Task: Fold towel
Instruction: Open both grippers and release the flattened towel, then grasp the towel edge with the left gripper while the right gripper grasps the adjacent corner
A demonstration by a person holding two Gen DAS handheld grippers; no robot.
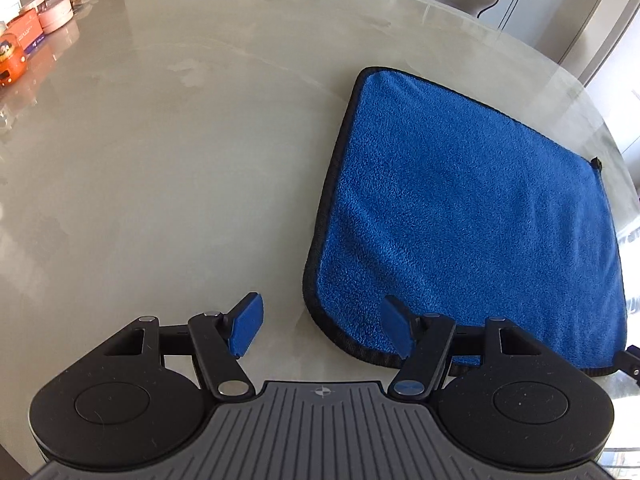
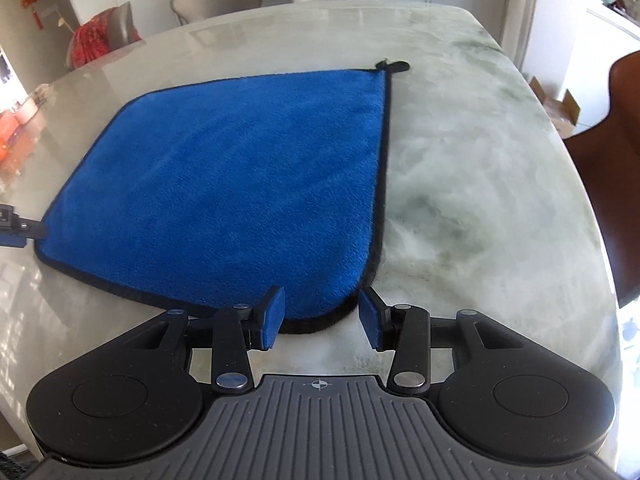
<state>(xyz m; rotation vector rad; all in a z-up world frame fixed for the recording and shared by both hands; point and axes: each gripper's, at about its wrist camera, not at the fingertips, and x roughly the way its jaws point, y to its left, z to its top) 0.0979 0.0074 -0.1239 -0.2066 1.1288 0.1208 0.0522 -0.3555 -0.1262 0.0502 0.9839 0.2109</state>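
Now both my claws gape empty: right gripper (image 2: 322,316) straddling the blue towel (image 2: 240,184) corner, left gripper (image 1: 322,330) beside its hem. Closing shallow, I judge, could pinch only trim and slip.

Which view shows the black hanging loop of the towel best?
The right wrist view: the loop lies whole and clear at the far corner of the towel. In the left wrist view it is only a small dark tab at the towel's right edge.
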